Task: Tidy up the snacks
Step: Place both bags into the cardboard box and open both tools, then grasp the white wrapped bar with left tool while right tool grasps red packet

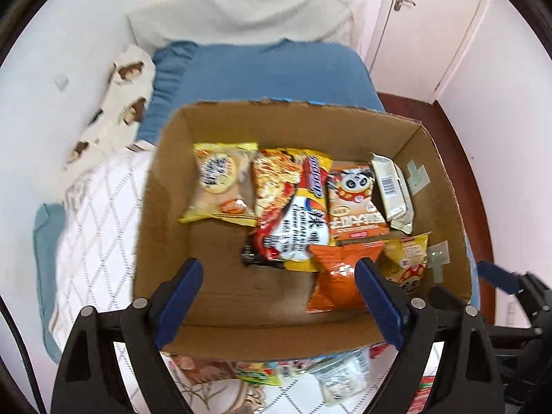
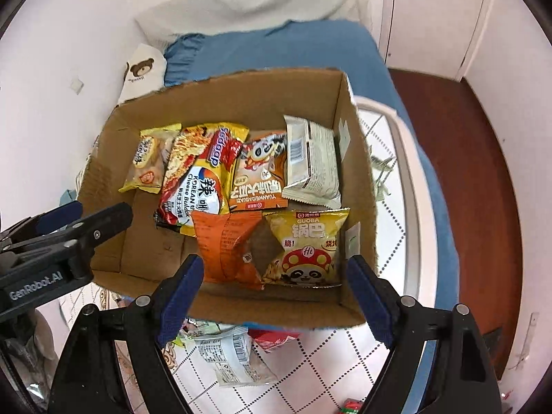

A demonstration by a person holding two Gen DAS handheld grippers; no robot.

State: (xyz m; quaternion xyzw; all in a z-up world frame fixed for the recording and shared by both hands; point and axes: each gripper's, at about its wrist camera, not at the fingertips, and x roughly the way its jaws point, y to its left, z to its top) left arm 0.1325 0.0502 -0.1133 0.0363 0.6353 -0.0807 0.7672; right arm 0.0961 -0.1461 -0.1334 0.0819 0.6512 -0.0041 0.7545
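A cardboard box [image 1: 165, 158] [image 2: 114, 131] sits on a bed and holds several snack packs: a yellow cracker pack [image 1: 220, 183] [image 2: 148, 158], a noodle pack [image 1: 289, 207] [image 2: 200, 176], an orange panda pack [image 1: 355, 200] [image 2: 262, 176], a white pack [image 1: 393, 186] [image 2: 314, 162], an orange pack [image 1: 341, 276] [image 2: 224, 245] and a yellow Guoba pack [image 1: 410, 258] [image 2: 307, 245]. My left gripper [image 1: 279, 300] is open and empty above the box's near edge. My right gripper [image 2: 279, 300] is open and empty above the near right corner. Loose snack packs [image 1: 331, 376] [image 2: 231, 355] lie on the bed in front of the box.
The bed has a blue sheet [image 1: 276, 69] [image 2: 276, 48] and a white diamond-pattern cover [image 1: 96, 227] [image 2: 310, 372]. A bear-print pillow [image 1: 117, 103] [image 2: 141, 69] lies at the left wall. A door [image 1: 424, 20] and dark red floor [image 2: 459, 158] are at the right.
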